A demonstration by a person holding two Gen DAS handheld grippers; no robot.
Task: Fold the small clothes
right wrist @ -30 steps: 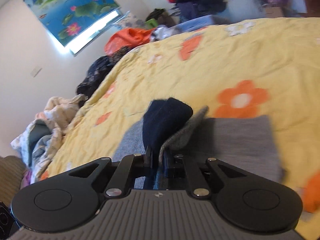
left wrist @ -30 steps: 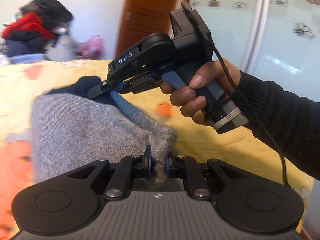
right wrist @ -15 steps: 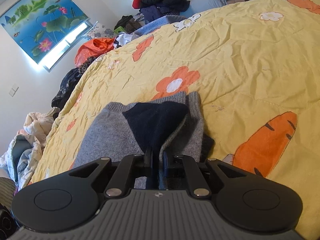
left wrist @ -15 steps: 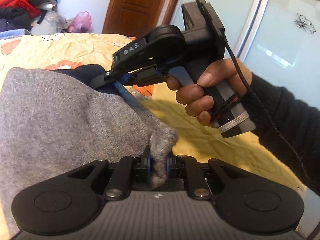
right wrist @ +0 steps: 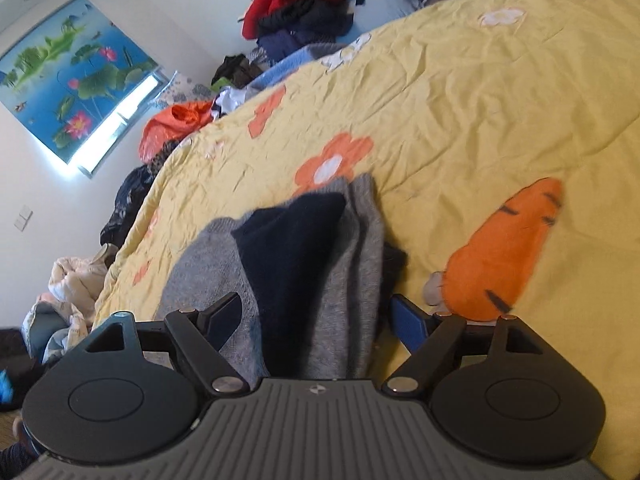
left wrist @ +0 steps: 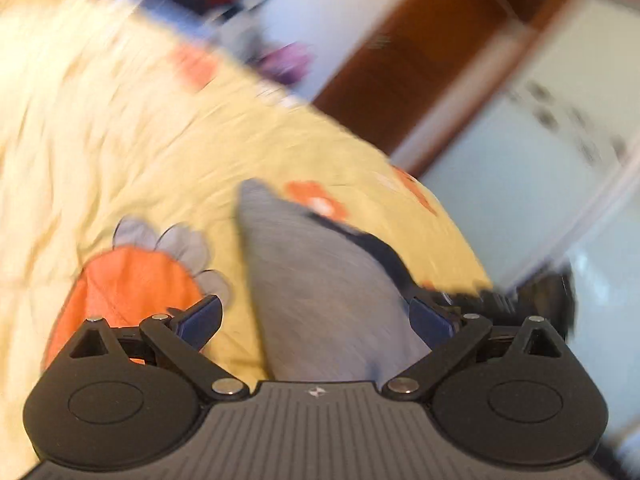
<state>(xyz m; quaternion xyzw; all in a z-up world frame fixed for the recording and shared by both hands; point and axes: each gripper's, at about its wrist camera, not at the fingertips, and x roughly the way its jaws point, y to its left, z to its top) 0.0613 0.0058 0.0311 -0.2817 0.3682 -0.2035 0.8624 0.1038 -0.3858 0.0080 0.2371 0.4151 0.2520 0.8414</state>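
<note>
Now both the left gripper (left wrist: 316, 316) and right gripper (right wrist: 316, 320) have just sprung wide. Between their spread jaws, unpinched, the folded grey-and-navy knitted garment (right wrist: 312, 264) lies on the yellow carrot-print quilt (right wrist: 460, 100).

Two close wrist views, shared quilt (right wrist: 460, 92)

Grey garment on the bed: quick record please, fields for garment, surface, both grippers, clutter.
garment: grey knit garment with navy panel, folded, lying flat
surface: yellow bedspread with orange flower and carrot prints
left gripper: jaws just opened, pads clear of the cloth; view blurred
right gripper: jaws just opened, garment between them, not gripped
clutter: clothes pile beyond the bed's far edge
</note>
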